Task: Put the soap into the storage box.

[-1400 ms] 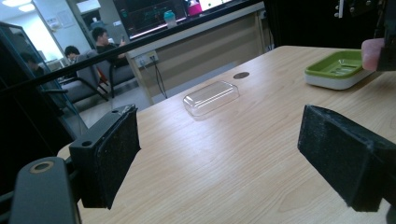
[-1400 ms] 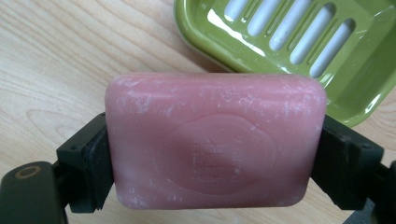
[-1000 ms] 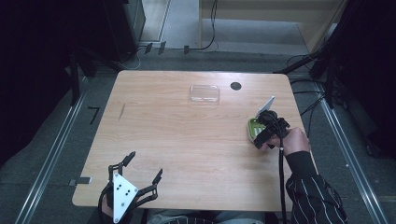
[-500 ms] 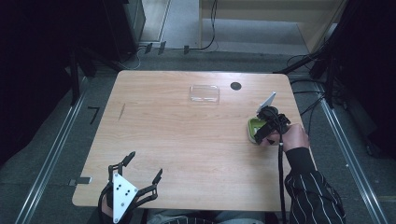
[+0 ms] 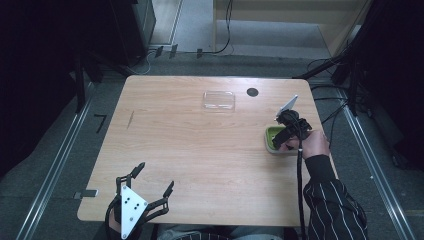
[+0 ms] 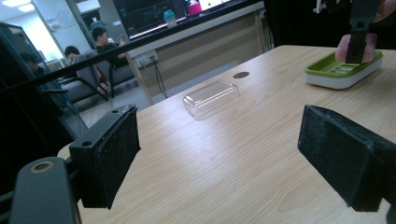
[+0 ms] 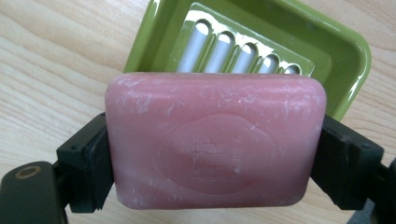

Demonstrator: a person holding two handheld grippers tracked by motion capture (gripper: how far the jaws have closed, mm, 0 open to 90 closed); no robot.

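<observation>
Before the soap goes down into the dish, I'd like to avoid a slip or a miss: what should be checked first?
1. Right gripper fingers clamp both ends of the pink soap: ok.
2. Green soap dish lies under the soap, slotted tray bare: ok.
3. Soap centred over the dish: not ok, it overhangs the near rim.
4. Clear lid lies apart from the dish: ok.
5. Left gripper open, at the table's near edge: ok.

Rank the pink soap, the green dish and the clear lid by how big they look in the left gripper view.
1. Green soap dish
2. Clear lid; it looks close to the dish in size, and their distances differ, so that order is unsure
3. Pink soap, clearly smallest, partly hidden by the right claw
</observation>
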